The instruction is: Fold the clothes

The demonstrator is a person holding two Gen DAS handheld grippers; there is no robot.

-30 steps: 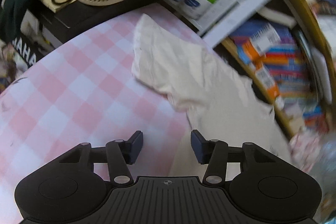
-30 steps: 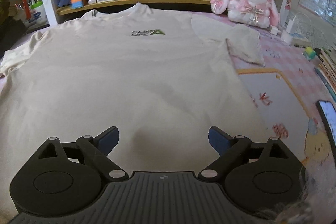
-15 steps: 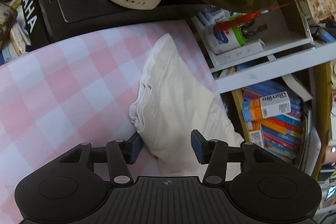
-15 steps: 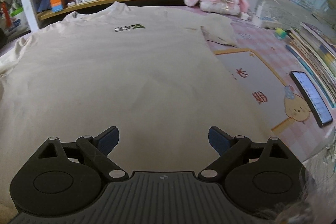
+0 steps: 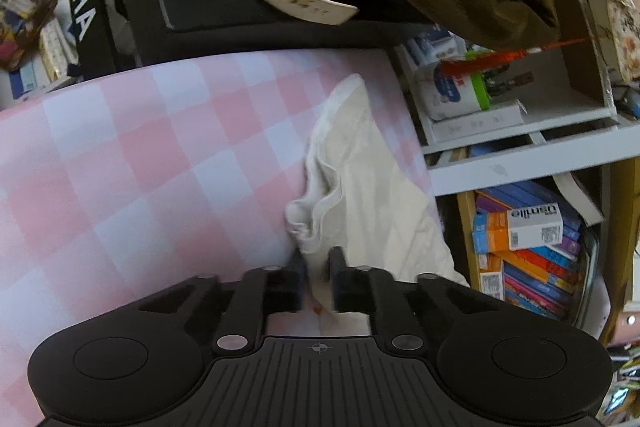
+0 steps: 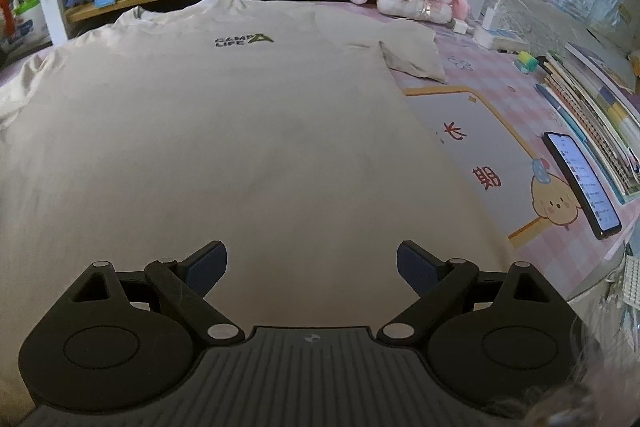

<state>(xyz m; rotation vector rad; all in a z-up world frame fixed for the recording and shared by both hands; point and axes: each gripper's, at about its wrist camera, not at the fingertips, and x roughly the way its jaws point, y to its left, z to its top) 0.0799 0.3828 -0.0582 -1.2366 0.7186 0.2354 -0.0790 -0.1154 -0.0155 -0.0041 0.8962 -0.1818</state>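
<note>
Pinching the bunched sleeve [image 5: 320, 215] at frame centre, my left gripper [image 5: 318, 281] has closed on its hem. My right gripper [image 6: 312, 267] hangs spread wide over the T-shirt [image 6: 240, 131], lying flat across the frame; no fold made yet, everything remains.

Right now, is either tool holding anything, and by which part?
The left tool is shut on the T-shirt, at the bunched sleeve hem. The right tool is open above the shirt's body, holding nothing.
</note>
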